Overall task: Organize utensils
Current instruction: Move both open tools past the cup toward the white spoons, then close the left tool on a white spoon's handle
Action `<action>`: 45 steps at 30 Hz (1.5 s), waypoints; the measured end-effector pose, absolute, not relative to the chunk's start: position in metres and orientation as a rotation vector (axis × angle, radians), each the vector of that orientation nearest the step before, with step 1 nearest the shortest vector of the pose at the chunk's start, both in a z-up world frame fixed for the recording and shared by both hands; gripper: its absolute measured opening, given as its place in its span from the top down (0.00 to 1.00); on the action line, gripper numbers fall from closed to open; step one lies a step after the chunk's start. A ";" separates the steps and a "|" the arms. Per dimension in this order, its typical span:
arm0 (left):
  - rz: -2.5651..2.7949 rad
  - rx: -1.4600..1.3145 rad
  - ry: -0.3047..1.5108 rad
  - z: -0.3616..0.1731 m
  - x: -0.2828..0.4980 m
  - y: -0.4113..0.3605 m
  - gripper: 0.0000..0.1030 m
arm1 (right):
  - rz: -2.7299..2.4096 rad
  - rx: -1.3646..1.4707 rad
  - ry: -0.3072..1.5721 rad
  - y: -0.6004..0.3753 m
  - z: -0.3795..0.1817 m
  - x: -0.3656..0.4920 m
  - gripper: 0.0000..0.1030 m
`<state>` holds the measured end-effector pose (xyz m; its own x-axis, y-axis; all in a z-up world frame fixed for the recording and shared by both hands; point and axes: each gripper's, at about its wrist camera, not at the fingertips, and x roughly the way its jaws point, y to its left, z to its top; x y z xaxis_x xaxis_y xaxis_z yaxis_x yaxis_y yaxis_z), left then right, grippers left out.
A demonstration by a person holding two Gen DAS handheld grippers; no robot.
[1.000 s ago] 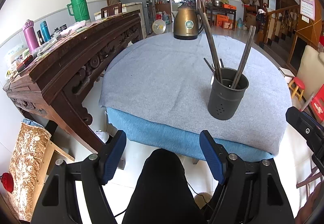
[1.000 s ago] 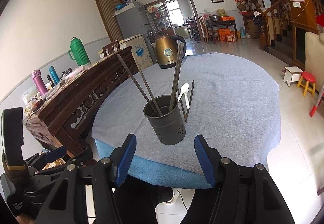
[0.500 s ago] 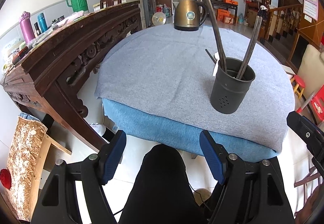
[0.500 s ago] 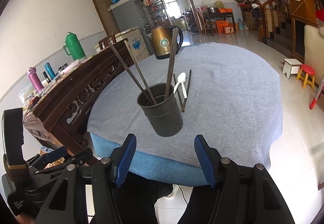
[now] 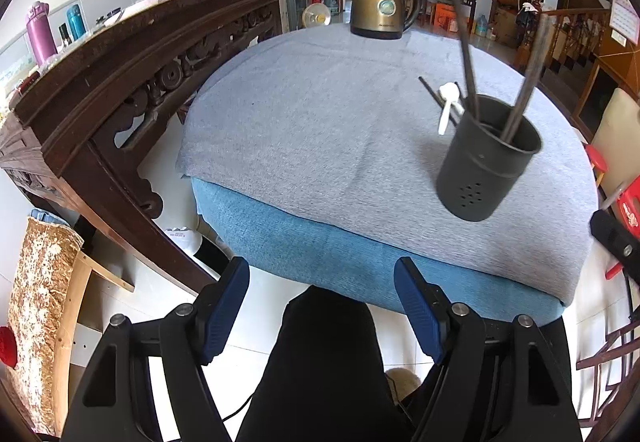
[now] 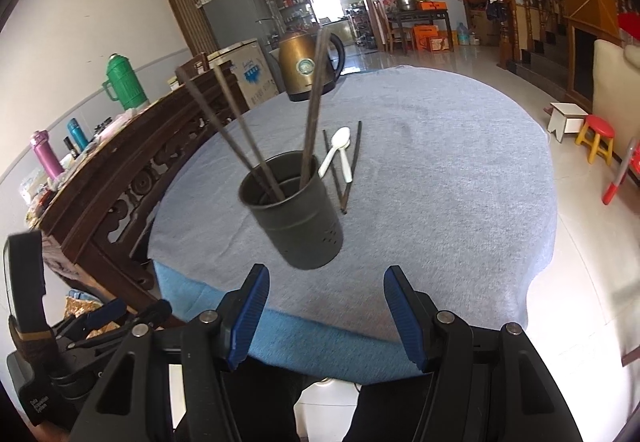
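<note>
- While I hold both grippers short of the table (image 6: 460, 162), w/ my legs below them, my left gripper (image 5: 322, 282) has its blue pads (image 5: 224, 306) spread wide, nothing btwn them.
- My right gripper (image 6: 324, 288) is likewise wide apart, pads (image 6: 402, 316) bare, gripping nothing; it sits just short of the utensil holder (image 6: 298, 220), not touching it.
- Landmark = the holder (image 5: 484, 168): dark metal cylinder w/ small holes low on its side, upright on the grey cloth (image 5: 320, 130), near the table edge closest to me.
- Inside the holder: 3 dark chopsticks (image 6: 240, 134). 2 lean toward the carved wooden sideboard (image 6: 120, 170); 1 leans the other way, toward the kettle.
- Just behind the holder, lying flat on the cloth: 2 white spoons (image 6: 338, 154) side by side, touching or nearly so, w/ 2 loose dark chopsticks (image 6: 352, 166), 1 on either side of the spoons. Their near ends come close to the holder's wall; can't tell if they touch it.
- Well behind the holder, at the far table edge: a brass-coloured kettle (image 6: 306, 68), upright.
- A blue cloth layer (image 5: 340, 254) shows under the grey one, below the holder at the near edge.
</note>
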<state>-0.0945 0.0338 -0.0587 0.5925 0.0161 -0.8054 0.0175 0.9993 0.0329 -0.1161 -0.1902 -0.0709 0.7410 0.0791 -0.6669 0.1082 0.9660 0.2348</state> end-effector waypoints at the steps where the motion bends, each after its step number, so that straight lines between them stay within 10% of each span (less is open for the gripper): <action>1: 0.002 0.035 0.943 -0.061 -0.091 0.035 0.27 | -0.023 0.275 0.742 -0.193 -0.071 -0.113 0.38; 27: -0.022 0.096 0.997 -0.074 0.072 0.079 0.27 | -0.074 0.510 0.915 -0.305 -0.102 0.066 0.38; 45: -0.669 0.121 1.072 -0.096 0.193 -0.076 0.27 | 0.006 0.647 0.998 -0.339 -0.144 0.122 0.38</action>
